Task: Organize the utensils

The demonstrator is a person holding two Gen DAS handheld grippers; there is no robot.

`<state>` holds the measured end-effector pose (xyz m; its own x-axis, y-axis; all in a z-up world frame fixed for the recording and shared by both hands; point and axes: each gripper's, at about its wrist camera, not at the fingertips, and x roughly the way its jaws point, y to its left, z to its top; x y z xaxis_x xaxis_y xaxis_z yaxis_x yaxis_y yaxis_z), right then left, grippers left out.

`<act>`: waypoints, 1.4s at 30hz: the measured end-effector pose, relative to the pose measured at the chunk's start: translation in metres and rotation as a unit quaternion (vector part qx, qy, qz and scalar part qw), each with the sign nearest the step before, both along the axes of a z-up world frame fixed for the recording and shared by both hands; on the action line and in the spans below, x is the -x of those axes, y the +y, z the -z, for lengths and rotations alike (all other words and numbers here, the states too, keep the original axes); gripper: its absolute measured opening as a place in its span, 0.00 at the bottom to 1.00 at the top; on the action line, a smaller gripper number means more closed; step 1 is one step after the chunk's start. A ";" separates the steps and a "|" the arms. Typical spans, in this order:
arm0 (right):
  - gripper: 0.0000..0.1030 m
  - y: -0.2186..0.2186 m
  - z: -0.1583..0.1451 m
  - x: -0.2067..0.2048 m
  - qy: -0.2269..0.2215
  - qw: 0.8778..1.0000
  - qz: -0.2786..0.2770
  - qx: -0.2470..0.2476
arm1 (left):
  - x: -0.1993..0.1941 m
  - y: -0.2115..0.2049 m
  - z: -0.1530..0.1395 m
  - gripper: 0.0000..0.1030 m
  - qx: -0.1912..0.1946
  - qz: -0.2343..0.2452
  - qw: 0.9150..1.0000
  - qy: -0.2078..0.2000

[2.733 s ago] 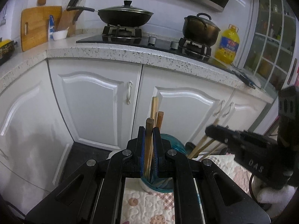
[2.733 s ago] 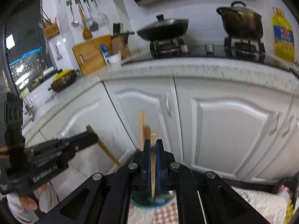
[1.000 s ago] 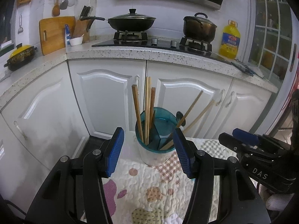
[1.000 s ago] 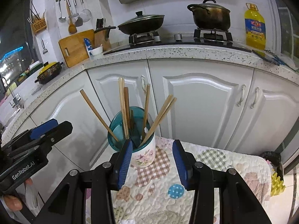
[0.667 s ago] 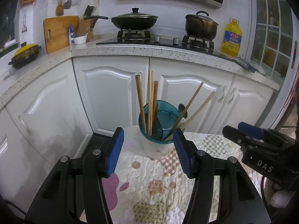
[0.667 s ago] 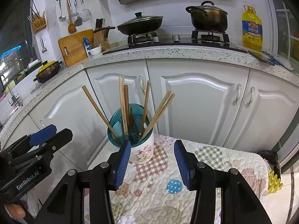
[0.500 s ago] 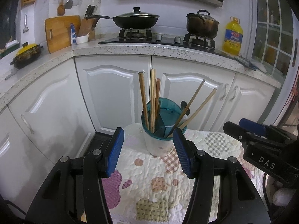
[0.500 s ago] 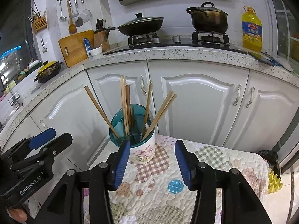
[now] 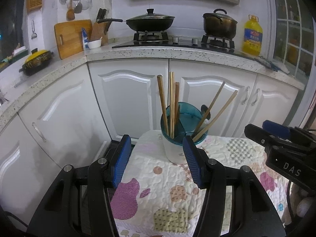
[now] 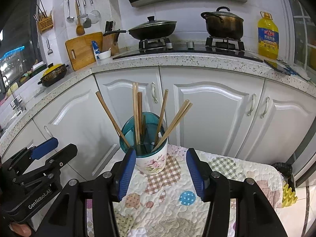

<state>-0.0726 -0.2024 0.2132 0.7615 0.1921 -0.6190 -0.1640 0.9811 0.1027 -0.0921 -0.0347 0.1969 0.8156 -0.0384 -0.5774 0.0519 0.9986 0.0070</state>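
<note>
A white floral utensil holder [image 9: 174,154] with a teal divided rim stands on the quilted table cover [image 9: 158,187]. It also shows in the right wrist view [image 10: 151,163]. Several wooden chopsticks [image 9: 170,102] stand in it, some upright, some leaning right [image 10: 172,122]. My left gripper [image 9: 157,156] is open and empty, just short of the holder. My right gripper [image 10: 161,169] is open and empty, also just short of it. Each gripper shows in the other's view, the right one [image 9: 276,136] and the left one [image 10: 47,154].
White cabinet doors [image 9: 130,98] stand close behind the table. Above them a speckled counter [image 10: 197,59] carries a stove with a wok [image 9: 150,22] and a pot [image 10: 223,24], an oil bottle [image 10: 267,37] and a cutting board [image 9: 71,37]. A yellow object [image 10: 288,195] lies at the table's right edge.
Both grippers were shut on chopsticks over the holder, then opened and let them drop in. Both have since drawn back from the holder, which now looks farther away.
</note>
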 end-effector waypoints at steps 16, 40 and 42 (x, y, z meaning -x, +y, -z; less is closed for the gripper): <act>0.50 0.001 0.006 -0.002 0.006 1.000 -0.002 0.003 | -0.001 0.001 0.003 0.53 0.005 -0.001 1.000 0.003; 0.51 0.003 0.012 -0.004 0.013 1.000 -0.002 0.011 | 0.000 -0.002 0.011 0.53 0.008 0.001 1.000 0.006; 0.51 0.004 0.013 -0.004 0.014 1.000 -0.003 0.012 | 0.001 -0.003 0.011 0.53 0.010 0.002 1.000 0.008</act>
